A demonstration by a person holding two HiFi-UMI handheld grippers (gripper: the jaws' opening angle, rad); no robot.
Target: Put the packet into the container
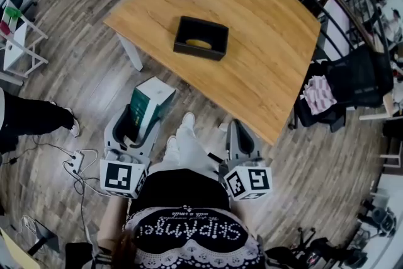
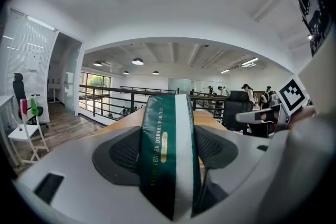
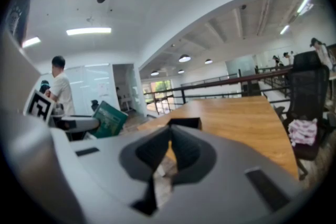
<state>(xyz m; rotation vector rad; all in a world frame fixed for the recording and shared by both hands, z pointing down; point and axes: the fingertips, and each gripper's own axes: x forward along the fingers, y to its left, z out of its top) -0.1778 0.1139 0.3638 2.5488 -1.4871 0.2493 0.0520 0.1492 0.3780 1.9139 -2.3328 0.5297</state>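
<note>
wood-plank flooring surrounds a light wooden table (image 1: 271,41), and on it sits the black container (image 1: 196,51) with something yellow (image 1: 199,43) lying inside. short of the table's near edge, over the floor, the left gripper (image 1: 143,111) has its jaws clamped on the flat sides of the green-and-white packet (image 1: 151,101), which stands upright between them, well apart from the container. the right gripper (image 1: 241,135) hangs beside it, jaws pressed together on nothing. a black chair (image 1: 352,82) stands at the table's right.
</note>
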